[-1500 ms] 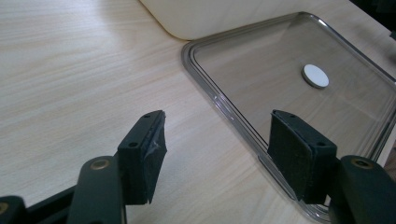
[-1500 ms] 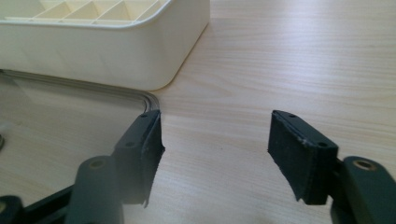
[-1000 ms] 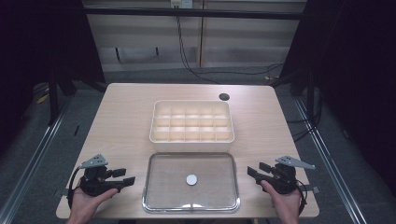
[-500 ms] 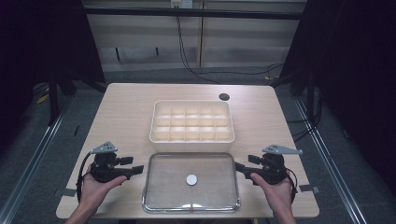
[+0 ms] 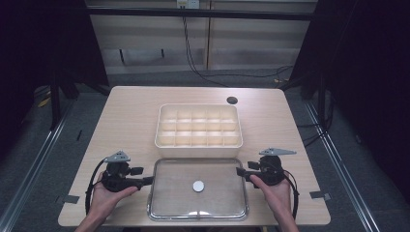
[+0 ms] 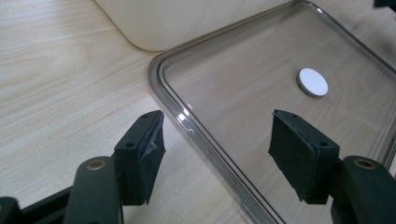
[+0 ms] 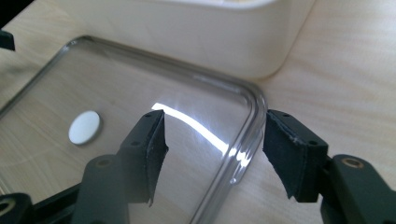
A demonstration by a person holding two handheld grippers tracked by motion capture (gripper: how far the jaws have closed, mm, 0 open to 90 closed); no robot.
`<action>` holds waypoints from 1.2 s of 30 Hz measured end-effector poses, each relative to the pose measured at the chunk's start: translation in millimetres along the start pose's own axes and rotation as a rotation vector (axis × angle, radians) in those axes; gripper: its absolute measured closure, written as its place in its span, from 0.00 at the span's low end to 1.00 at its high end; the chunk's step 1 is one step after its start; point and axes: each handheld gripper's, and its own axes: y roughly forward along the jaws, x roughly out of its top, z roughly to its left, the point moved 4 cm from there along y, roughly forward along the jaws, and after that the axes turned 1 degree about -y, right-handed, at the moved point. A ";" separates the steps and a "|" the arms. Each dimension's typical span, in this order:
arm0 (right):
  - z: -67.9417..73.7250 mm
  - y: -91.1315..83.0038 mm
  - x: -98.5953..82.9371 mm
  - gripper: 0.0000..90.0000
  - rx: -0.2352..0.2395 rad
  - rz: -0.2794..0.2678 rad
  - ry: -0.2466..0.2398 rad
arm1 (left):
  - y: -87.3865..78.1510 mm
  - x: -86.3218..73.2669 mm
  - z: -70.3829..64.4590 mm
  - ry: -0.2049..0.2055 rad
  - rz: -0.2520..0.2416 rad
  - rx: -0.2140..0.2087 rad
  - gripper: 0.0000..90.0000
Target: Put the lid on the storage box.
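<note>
A clear plastic lid (image 5: 220, 203) with a white disc (image 5: 198, 185) at its middle lies flat near the table's front edge. Just behind it stands a cream box (image 5: 198, 126) divided into several compartments. My left gripper (image 5: 148, 180) is open at the lid's left rim. In the left gripper view the gripper (image 6: 217, 140) straddles that rim (image 6: 187, 122), with the disc (image 6: 313, 82) farther in. My right gripper (image 5: 239, 170) is open at the lid's right rim. In the right gripper view the gripper (image 7: 217, 140) straddles that rim (image 7: 252, 116), below the box (image 7: 210, 37).
The wooden table (image 5: 130, 121) has a dark round hole (image 5: 231, 100) at its back right. Small tape marks (image 5: 71, 198) sit near both front corners. Dark floor, rails and cables surround the table.
Both grippers have moved inward from the table's front corners to the lid's left and right rims. Their jaws stay open. The lid and box have not moved.
</note>
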 end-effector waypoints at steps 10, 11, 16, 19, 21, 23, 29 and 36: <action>-12.1 13.7 -14.4 0.47 -0.011 0.047 0.034 | 11.5 -12.2 1.2 -0.003 0.053 -0.001 0.46; -12.1 13.7 -14.4 0.47 -0.011 0.047 0.034 | 11.9 -12.8 0.7 0.007 0.060 0.009 0.46; -13.7 16.3 -17.4 0.50 -0.019 0.056 0.040 | 15.9 -12.4 -1.1 0.015 0.068 0.005 0.47; -14.6 16.7 -18.0 0.52 -0.032 0.051 0.039 | 20.0 -12.2 -3.3 0.010 0.077 -0.003 0.50; -16.0 16.5 -18.2 0.52 -0.037 0.048 0.043 | 21.9 -12.0 -4.7 0.015 0.086 -0.008 0.54; -17.2 17.7 -18.7 0.53 -0.046 0.053 0.046 | 24.2 -12.0 -5.3 0.015 0.092 -0.004 0.55; -13.6 21.7 -19.4 0.55 -0.040 0.063 0.035 | 28.5 -12.4 -6.3 0.023 0.108 -0.016 0.58; -9.8 26.2 -20.3 0.59 -0.046 0.065 0.026 | 29.5 -12.6 -7.5 0.027 0.102 -0.010 0.59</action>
